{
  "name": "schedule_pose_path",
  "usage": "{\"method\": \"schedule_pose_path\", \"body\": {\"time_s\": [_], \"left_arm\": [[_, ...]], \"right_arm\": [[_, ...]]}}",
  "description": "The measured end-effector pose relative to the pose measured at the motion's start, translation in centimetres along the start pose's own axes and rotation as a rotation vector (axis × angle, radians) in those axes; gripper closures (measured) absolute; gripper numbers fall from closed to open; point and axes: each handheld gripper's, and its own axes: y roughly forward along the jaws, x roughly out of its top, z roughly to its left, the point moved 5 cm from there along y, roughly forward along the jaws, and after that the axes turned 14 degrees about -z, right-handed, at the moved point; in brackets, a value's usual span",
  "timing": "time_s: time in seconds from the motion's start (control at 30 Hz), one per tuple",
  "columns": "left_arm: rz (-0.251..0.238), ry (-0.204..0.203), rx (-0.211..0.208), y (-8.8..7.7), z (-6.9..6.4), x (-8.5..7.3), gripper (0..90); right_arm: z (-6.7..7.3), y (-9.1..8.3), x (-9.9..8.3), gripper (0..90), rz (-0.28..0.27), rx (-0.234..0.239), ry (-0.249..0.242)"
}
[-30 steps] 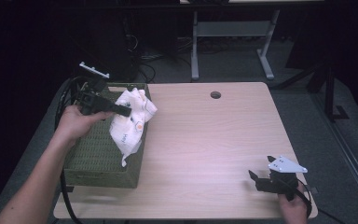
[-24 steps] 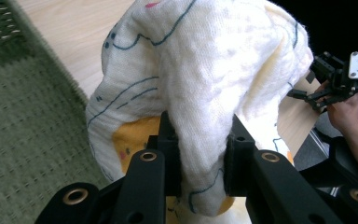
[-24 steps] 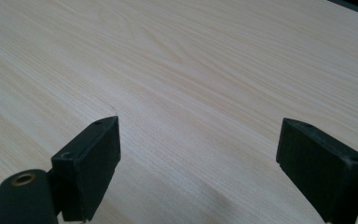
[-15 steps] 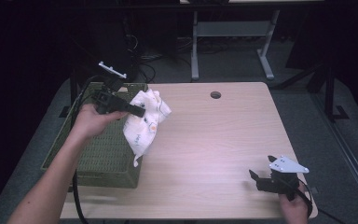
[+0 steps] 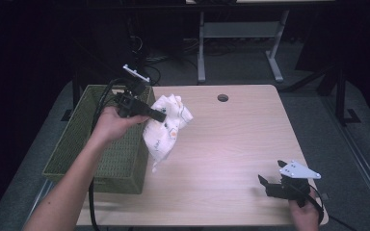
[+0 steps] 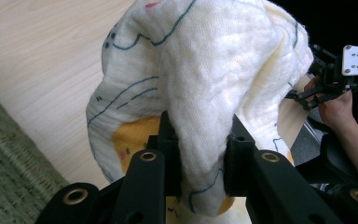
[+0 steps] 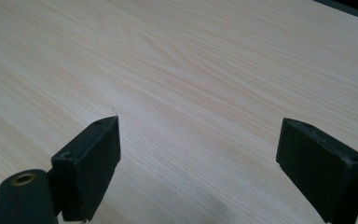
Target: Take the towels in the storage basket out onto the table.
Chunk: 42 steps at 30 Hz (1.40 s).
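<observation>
A white cloth [image 5: 166, 126] with blue line drawings and yellow patches hangs in the air over the table's left part, beside the basket. My left gripper [image 5: 160, 114] is shut on the cloth [image 6: 200, 88], which bunches up between the two black jaws in the left gripper view. The cloth's lower tip dangles just above the tabletop. My right gripper [image 5: 269, 182] rests low at the table's near right corner, held by a hand. In the right gripper view its jaws stand wide apart over bare wood, with nothing between its fingertips [image 7: 200, 163].
A green woven basket [image 5: 82, 144] stands along the table's left side, its near wall by my left forearm. The light wooden table [image 5: 231, 144] has a round cable hole [image 5: 222, 97] near its far edge. A metal desk frame [image 5: 241, 38] stands beyond it.
My left gripper has carried the cloth out from over the basket toward the right, above the tabletop. The right gripper has stayed in place.
</observation>
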Motion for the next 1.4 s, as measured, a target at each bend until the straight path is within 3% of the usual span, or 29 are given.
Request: {"method": "schedule_pose_path", "body": {"time_s": [0.3, 0.43, 0.9, 1.4], "left_arm": [[0.003, 0.020, -0.009, 2.0, -0.7, -0.3, 73.1], [0.026, 0.030, -0.007, 3.3, -1.1, -0.4, 73.1], [0.047, 0.029, -0.016, 6.7, -1.6, -0.5, 73.0], [0.109, 0.050, 0.002, 12.1, -2.3, -0.6, 72.9]], "right_arm": [[-0.1, -0.1, 0.1, 13.2, -0.006, 0.001, -0.004], [0.0, -0.1, 0.1, 13.2, -0.006, 0.003, -0.007], [0.0, -0.1, 0.0, 13.2, -0.005, 0.003, 0.000], [0.0, -0.1, -0.1, 13.2, -0.004, 0.008, 0.005]]}}
